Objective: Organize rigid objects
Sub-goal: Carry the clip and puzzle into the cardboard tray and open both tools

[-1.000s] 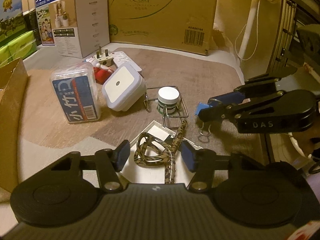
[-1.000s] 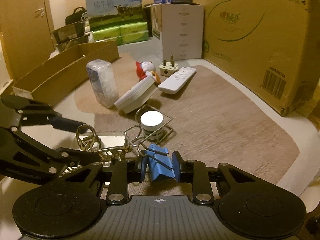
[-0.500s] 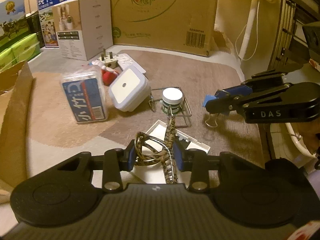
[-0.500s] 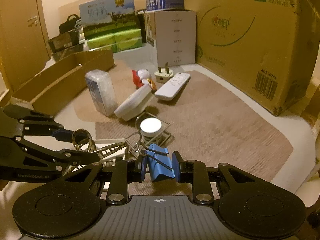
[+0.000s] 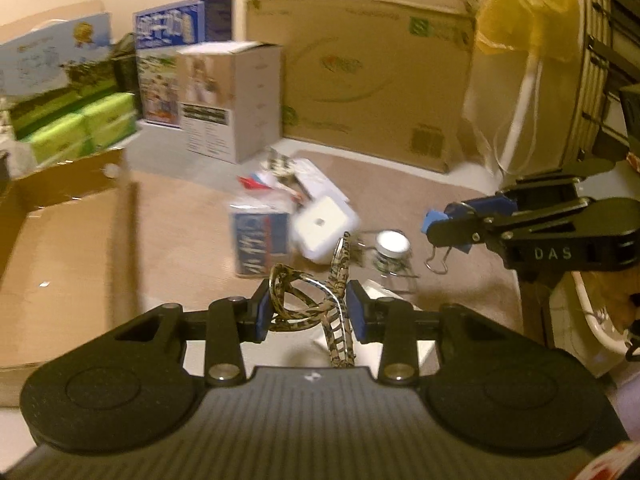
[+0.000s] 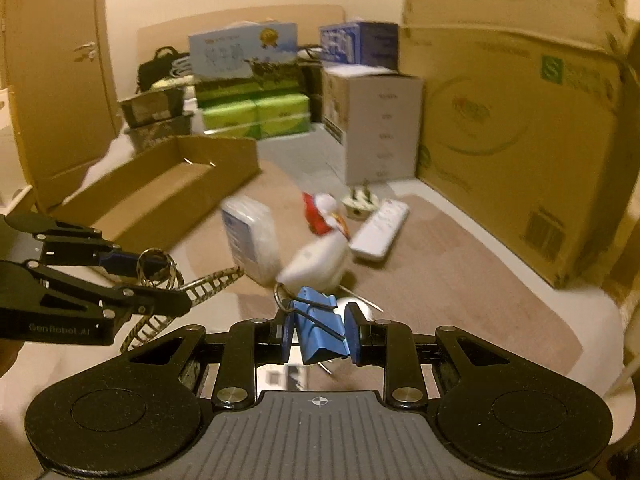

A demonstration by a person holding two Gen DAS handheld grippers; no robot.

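My left gripper (image 5: 310, 314) is shut on a patterned hair clip (image 5: 320, 300) and holds it up off the floor; it also shows in the right wrist view (image 6: 176, 280). My right gripper (image 6: 318, 338) is shut on a blue binder clip (image 6: 318, 328), also lifted; it shows at the right of the left wrist view (image 5: 452, 226). An open shallow cardboard box (image 5: 60, 248) lies to the left and also shows in the right wrist view (image 6: 160, 188).
On the brown mat (image 6: 460, 280) lie a clear cotton-swab box (image 5: 260, 240), a white square night light (image 5: 324, 226), a small white-lidded jar (image 5: 392, 244), a white remote (image 6: 380, 228), a plug (image 6: 360, 202) and a red-white toy (image 6: 320, 212). Large cartons (image 6: 512, 128) stand behind.
My left gripper closed on the hair clip and lifted it off the white tray. Both grippers have risen and swung left, bringing the open cardboard box into view.
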